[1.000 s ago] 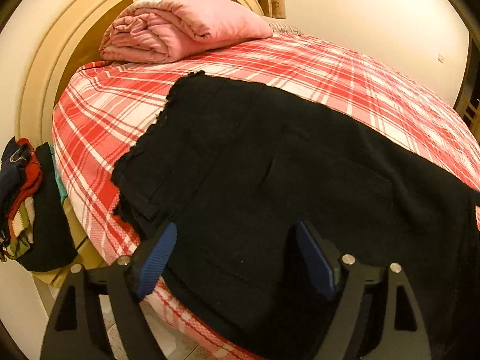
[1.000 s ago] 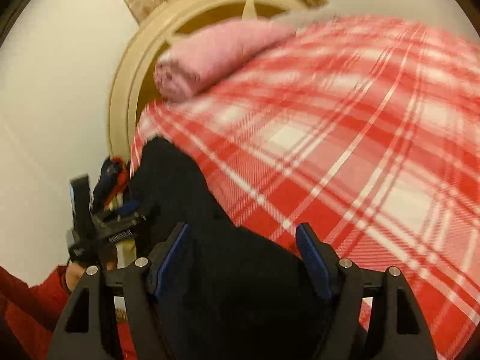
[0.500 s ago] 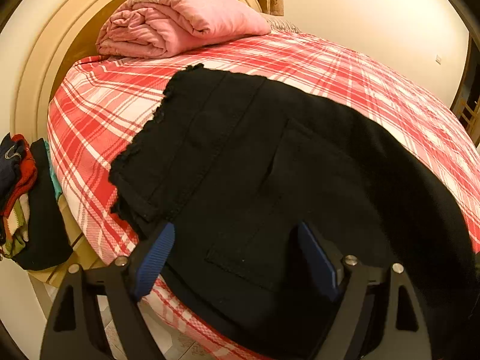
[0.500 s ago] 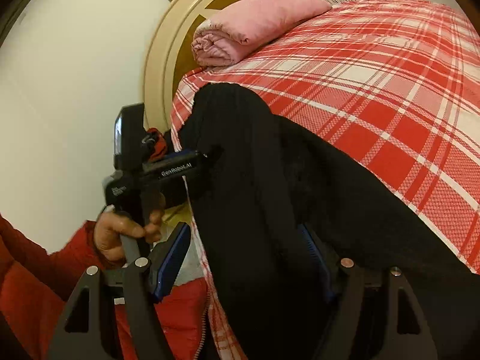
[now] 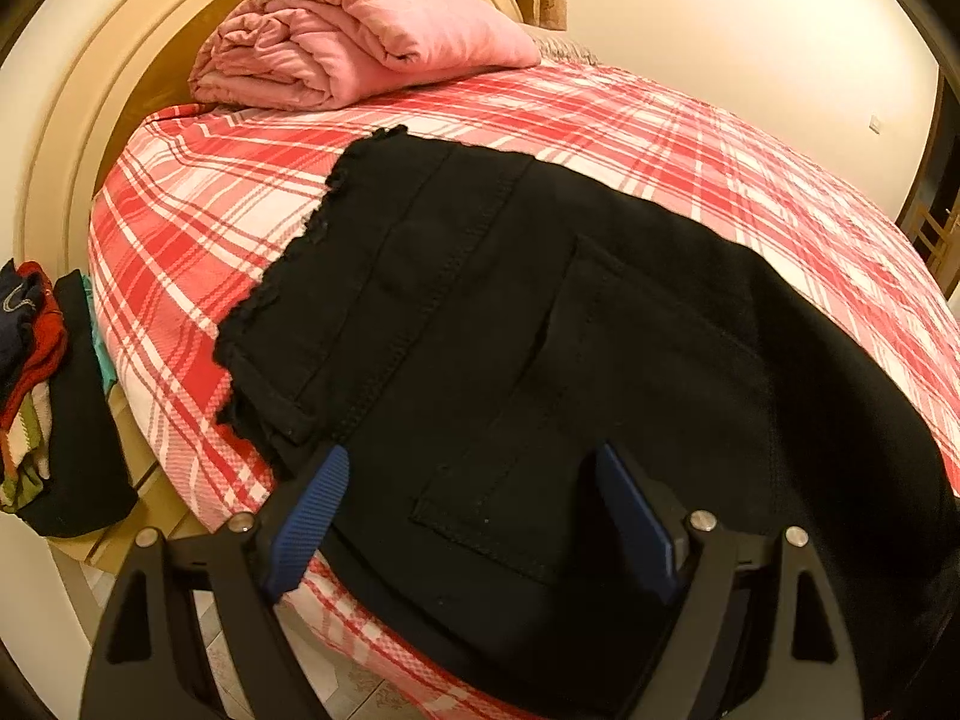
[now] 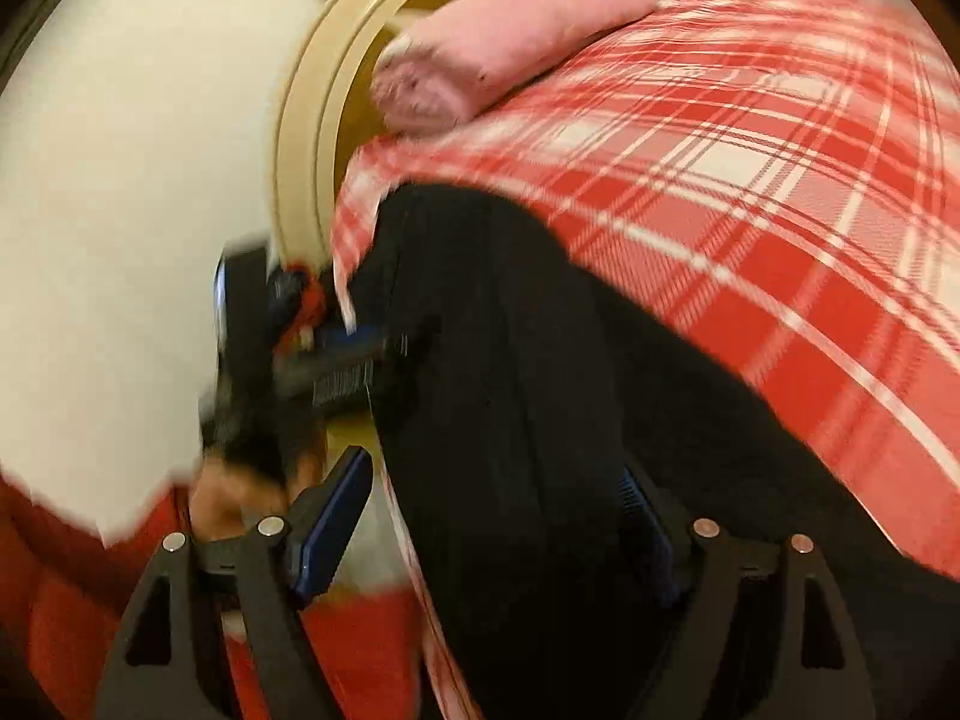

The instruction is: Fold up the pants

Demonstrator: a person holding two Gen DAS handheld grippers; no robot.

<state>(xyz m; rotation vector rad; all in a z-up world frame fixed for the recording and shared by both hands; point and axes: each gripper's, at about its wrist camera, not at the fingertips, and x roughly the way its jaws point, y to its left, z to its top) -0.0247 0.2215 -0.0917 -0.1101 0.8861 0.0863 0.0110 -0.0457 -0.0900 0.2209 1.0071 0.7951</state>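
Left wrist: pants (image 5: 540, 330) btwn open fingers (image 5: 306, 516)

Warm, yellowish indoor light, fairly bright and even, soft shadows only. Left wrist view sharp, stitching legible on the black pants (image 5: 540, 360). Right wrist view smeared by motion blur, worst around the left gripper (image 6: 336, 360) and plaid bedsheet (image 6: 780, 210). Strong fisheye bending, dark vignette at corners.

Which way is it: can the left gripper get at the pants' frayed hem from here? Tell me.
Probably yes. The left gripper is open over the black pants, and the frayed hem lies uncovered ahead to its left.
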